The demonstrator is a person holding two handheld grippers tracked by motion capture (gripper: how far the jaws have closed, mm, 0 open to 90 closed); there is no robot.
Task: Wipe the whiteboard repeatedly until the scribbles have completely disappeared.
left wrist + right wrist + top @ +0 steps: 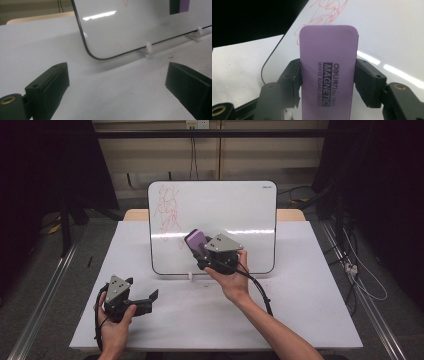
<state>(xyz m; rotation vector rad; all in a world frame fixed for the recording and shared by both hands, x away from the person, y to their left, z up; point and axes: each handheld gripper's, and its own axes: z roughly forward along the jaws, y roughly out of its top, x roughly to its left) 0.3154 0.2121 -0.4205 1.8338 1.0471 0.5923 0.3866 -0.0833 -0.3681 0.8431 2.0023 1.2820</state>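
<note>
At the lower left of the high view the left tongs (145, 301) rest on the white desk (300, 310) in the person's left hand (114, 330), pointing toward the right of the frame. Their jaws stand wide apart with nothing between them; in the left gripper view only bare desk lies between the two black pads, with the lower corner of the whiteboard (120, 27) and its small white feet (148, 48) beyond.

Moving toward the middle, the whiteboard (225, 210) stands propped at the back of the desk. Red marker scribbles (169, 215) cover its left part, from near the top edge down past the middle, and look untouched so far.

Just right of the scribbles, at the centre of the high view, the right tongs (200, 246) are clamped on a purple magnetic whiteboard eraser (196, 240), held up in front of the board's lower middle. The right gripper view shows the eraser (328, 70) pinched by its long sides between the two pads, its top end aimed at the red lines (324, 10) in the upper part of that frame.

By my reading the eraser is picked up and brought to the board, while the wiping itself is not yet done: all the red marks remain to be cleared. Whether the eraser already touches the board I cannot tell.
</note>
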